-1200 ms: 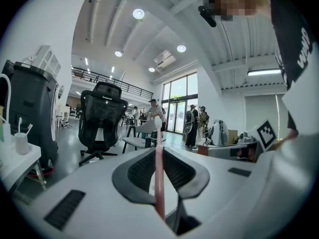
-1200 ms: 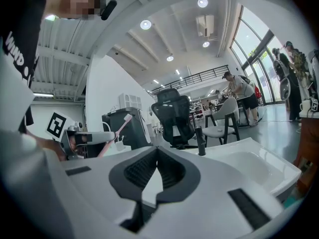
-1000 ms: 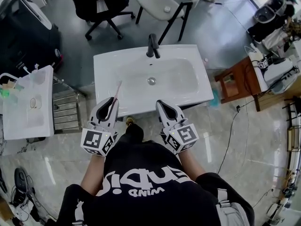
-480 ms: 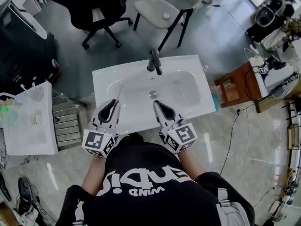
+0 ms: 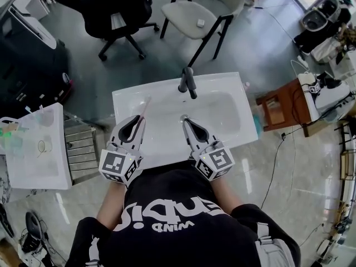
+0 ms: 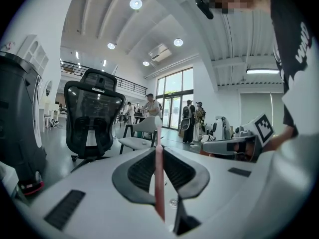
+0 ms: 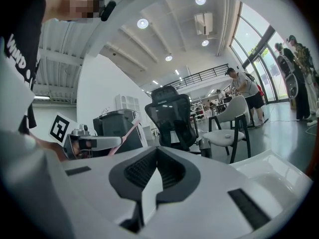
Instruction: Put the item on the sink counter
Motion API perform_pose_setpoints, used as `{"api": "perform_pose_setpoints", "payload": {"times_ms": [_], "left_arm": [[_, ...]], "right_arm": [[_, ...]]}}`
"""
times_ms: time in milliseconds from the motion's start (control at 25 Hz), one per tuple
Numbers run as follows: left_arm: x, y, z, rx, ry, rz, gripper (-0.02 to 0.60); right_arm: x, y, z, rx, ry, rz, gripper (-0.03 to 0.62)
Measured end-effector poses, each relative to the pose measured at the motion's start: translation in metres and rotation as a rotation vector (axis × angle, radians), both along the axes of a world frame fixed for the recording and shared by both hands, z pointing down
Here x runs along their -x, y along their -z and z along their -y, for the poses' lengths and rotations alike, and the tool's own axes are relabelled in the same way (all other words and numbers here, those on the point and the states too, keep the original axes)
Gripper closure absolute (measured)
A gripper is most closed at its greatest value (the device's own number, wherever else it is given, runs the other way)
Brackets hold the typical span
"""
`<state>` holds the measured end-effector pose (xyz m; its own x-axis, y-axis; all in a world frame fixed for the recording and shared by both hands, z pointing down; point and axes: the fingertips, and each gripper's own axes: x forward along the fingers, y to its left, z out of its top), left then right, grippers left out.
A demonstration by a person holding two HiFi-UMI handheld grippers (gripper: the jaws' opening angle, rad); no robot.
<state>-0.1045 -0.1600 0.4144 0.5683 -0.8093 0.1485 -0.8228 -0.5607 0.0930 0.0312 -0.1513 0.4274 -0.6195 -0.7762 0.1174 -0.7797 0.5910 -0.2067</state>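
Note:
In the head view, a white sink counter (image 5: pixel 236 96) with a black faucet (image 5: pixel 187 82) lies just in front of me. My left gripper (image 5: pixel 136 121) is shut on a thin pink toothbrush (image 5: pixel 143 108), which sticks forward over the basin's left part. In the left gripper view the toothbrush (image 6: pixel 158 173) stands upright between the pads. My right gripper (image 5: pixel 186 122) hovers over the basin near the drain, shut with nothing in it. In the right gripper view its pads (image 7: pixel 144 168) meet, and the toothbrush (image 7: pixel 124 136) shows at left.
A black office chair (image 5: pixel 111 4) and a white chair (image 5: pixel 197 13) stand behind the sink. A second white basin (image 5: pixel 39 143) and a metal rack (image 5: pixel 83 146) are at left. A wooden stool (image 5: pixel 283 104) and cables lie at right.
Both grippers have moved forward from the sink's front edge to over the basin. The toothbrush stays held in the left gripper.

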Motion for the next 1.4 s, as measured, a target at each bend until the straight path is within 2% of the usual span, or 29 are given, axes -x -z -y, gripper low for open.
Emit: {"api": "perform_pose_setpoints", "payload": {"times_ms": [240, 640, 1080, 1400], "left_arm": [[0.000, -0.005, 0.012, 0.017, 0.022, 0.022, 0.518], [-0.013, -0.041, 0.044, 0.062, 0.002, 0.129, 0.518], [-0.013, -0.098, 0.094, 0.164, -0.017, 0.223, 0.518], [-0.024, -0.140, 0.120, 0.230, -0.064, 0.291, 0.518]], "right_arm": [[0.008, 0.000, 0.016, 0.006, 0.058, -0.010, 0.576], [0.006, -0.005, 0.036, 0.012, 0.096, 0.000, 0.576], [0.000, -0.013, 0.052, 0.045, 0.108, 0.005, 0.576], [0.001, -0.016, 0.068, 0.048, 0.124, -0.016, 0.576]]}}
